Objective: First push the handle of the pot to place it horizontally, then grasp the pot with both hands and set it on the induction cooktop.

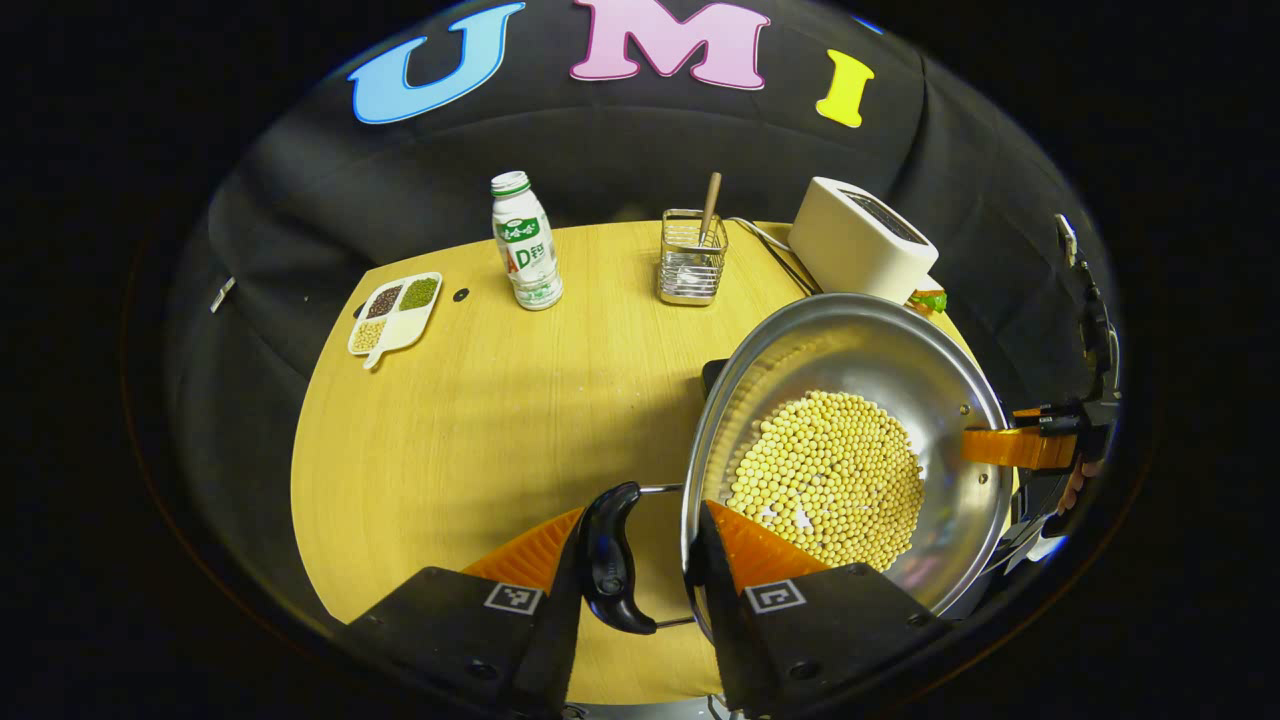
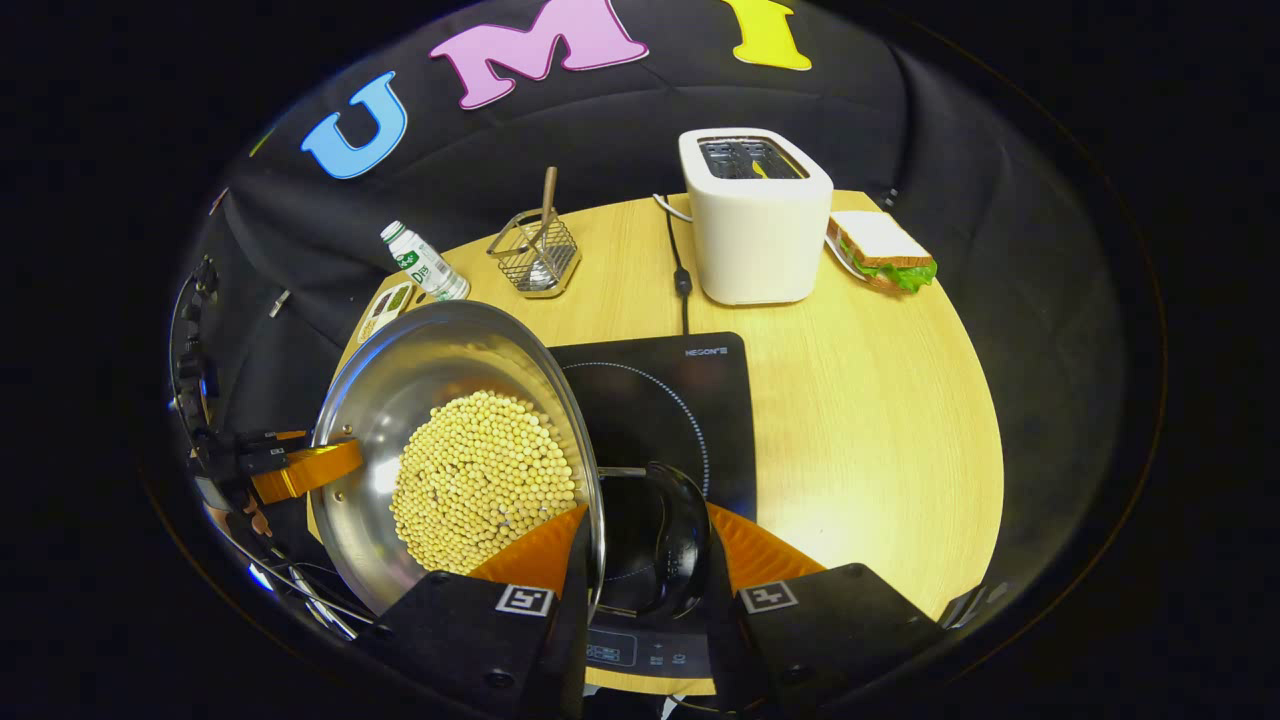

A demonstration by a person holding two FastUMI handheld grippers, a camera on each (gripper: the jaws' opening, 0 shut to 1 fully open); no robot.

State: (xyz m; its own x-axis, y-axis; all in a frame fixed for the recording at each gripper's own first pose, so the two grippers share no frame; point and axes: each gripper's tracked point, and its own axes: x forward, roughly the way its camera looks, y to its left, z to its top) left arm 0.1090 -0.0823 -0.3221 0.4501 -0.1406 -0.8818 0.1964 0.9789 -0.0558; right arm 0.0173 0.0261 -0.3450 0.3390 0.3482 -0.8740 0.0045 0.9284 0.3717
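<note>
Pot [image 2: 450,440] of beans, tilted, held above the desk [image 1: 480,420] beside the induction cooktop [image 2: 660,400]; left gripper [image 1: 640,560] and right gripper [image 2: 645,560] each with jaws clenched on a side handle.
</note>
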